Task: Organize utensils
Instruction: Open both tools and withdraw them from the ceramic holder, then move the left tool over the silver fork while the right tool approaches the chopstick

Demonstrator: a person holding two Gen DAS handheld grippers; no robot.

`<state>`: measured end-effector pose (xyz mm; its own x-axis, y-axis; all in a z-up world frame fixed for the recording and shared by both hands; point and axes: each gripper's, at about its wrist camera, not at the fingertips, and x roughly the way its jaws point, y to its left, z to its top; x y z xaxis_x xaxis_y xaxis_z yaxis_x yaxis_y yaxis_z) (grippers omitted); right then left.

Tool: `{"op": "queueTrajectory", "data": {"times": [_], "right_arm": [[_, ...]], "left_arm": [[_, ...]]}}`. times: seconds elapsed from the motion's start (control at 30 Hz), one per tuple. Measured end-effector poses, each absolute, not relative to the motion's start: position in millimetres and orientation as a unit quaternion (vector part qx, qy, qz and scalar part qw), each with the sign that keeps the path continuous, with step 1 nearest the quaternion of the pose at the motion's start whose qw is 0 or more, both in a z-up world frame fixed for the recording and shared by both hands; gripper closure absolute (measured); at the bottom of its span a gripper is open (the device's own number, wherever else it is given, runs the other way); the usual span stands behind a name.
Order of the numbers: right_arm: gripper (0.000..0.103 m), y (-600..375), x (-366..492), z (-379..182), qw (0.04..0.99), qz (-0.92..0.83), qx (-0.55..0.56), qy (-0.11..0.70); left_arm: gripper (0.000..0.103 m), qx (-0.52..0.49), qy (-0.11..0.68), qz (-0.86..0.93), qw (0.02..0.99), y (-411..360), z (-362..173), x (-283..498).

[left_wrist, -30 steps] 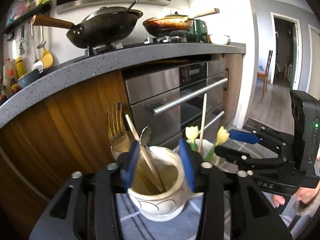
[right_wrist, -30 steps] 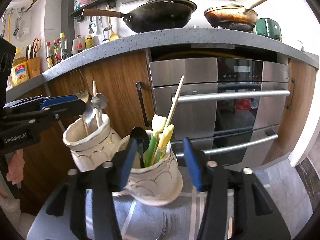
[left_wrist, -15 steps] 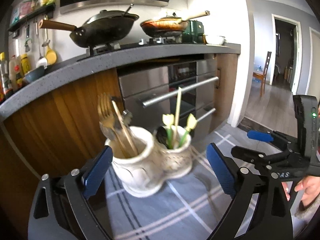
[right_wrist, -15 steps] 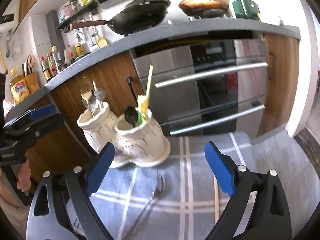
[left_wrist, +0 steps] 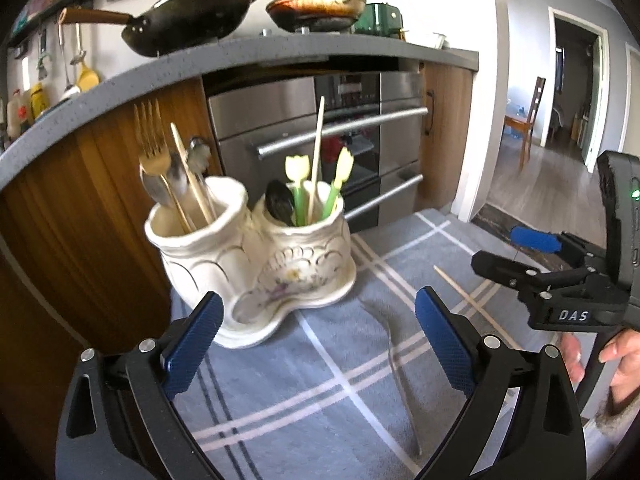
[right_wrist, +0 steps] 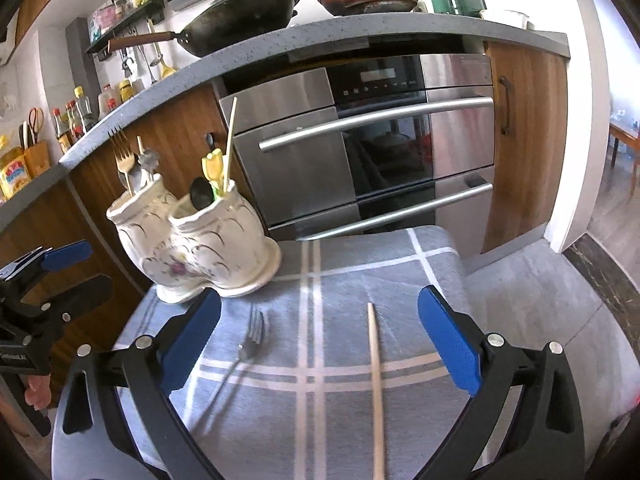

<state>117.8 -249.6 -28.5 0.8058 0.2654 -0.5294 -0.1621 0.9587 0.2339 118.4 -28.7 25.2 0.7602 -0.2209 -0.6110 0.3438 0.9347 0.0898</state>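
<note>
A white ceramic double-cup utensil holder [left_wrist: 256,264] [right_wrist: 196,244] stands on a grey checked cloth [left_wrist: 312,384] [right_wrist: 344,264]. Its left cup holds a gold fork [left_wrist: 154,152], a spoon and a chopstick; its right cup holds a dark spoon, two tulip-topped picks [left_wrist: 298,168] and a chopstick. A silver fork [right_wrist: 244,352] [left_wrist: 400,376] and a wooden chopstick [right_wrist: 376,384] [left_wrist: 468,300] lie loose on the cloth. My left gripper [left_wrist: 316,336] is open and empty, just short of the holder. My right gripper [right_wrist: 320,336] is open and empty above the loose fork and chopstick.
A wooden cabinet front [left_wrist: 80,216] and a steel oven [right_wrist: 360,152] stand right behind the cloth. The grey counter [right_wrist: 320,36] above carries a wok and a pan. The cloth's right edge [right_wrist: 460,264] drops to the floor.
Both grippers have opened wide and pulled back from the holder's two cups. The holder stays on the cloth, and the loose fork and chopstick have come into view.
</note>
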Motion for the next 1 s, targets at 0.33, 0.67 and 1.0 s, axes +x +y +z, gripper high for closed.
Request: {"op": "queueTrajectory", "data": {"times": [0.33,0.67,1.0], "right_arm": [[0.006,-268,126,-38,0.944,0.080,0.071,0.311],[0.006,-285,133,-43,0.940,0.049,0.069,0.332],[0.013,-276,138,-61,0.920,0.065,0.038,0.384]], "left_arm": [[0.007,0.082,0.353,-0.137,0.922,-18,-14,136],[0.007,0.086,0.400,-0.182,0.894,-41,-49,142],[0.015,0.098,0.420,-0.220,0.875,-68,-61,145]]}}
